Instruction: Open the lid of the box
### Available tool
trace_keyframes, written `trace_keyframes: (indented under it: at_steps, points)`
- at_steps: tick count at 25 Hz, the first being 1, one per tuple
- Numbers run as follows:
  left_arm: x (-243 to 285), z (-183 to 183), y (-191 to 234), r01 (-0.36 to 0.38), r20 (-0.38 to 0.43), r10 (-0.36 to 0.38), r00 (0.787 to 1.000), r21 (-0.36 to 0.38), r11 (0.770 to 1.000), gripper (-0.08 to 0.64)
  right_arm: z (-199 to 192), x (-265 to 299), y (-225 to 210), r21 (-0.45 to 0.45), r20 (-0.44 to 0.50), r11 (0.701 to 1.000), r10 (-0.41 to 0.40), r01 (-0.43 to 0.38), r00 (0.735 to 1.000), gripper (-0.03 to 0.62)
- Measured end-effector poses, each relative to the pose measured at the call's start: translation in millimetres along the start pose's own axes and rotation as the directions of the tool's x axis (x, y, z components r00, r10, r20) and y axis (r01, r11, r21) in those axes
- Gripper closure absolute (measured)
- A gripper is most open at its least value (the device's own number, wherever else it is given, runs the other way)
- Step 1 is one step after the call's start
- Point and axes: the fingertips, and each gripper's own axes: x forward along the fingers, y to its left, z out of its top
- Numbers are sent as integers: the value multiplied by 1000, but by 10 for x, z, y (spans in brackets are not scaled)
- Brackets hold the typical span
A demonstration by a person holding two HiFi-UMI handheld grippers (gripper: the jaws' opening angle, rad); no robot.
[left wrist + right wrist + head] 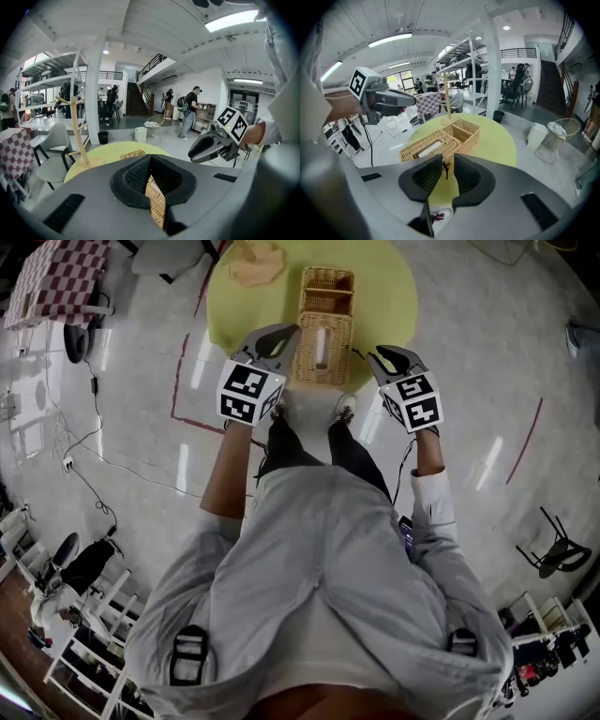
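A rectangular wicker box (323,348) stands at the near edge of the round yellow-green table (384,287), its flat lid (429,146) down, with a pale oblong patch in the lid's middle. My left gripper (281,334) hovers at the box's left side, jaws together and empty; in the left gripper view the wicker (156,201) shows just below the left gripper (150,161). My right gripper (382,354) hangs to the right of the box, a short way off. A narrow gap shows at the right gripper (447,161), with nothing in it.
An open wicker basket (327,289) touches the box's far end. A wooden stand (255,263) rises at the table's far left. Cables (94,456) lie on the floor to the left; a folding chair (553,545) stands to the right. People (190,112) stand far off.
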Motion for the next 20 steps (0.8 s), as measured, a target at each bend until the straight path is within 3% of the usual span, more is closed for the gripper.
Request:
trace_keyframes:
  at_steps: [10, 17, 20]
  points:
    - [11, -223, 172, -114, -46, 112, 993, -54, 992, 532, -431, 545, 35, -41, -133, 989, 138, -144, 982, 477]
    - [-68, -439, 284, -160, -84, 153, 985, -86, 983, 532, -615, 820, 84, -40, -188, 980, 185, -196, 965, 481]
    - [-59, -446, 296, -159, -84, 152, 985, -89, 983, 532, -636, 840, 78, -59, -201, 978, 187, -202, 962, 513]
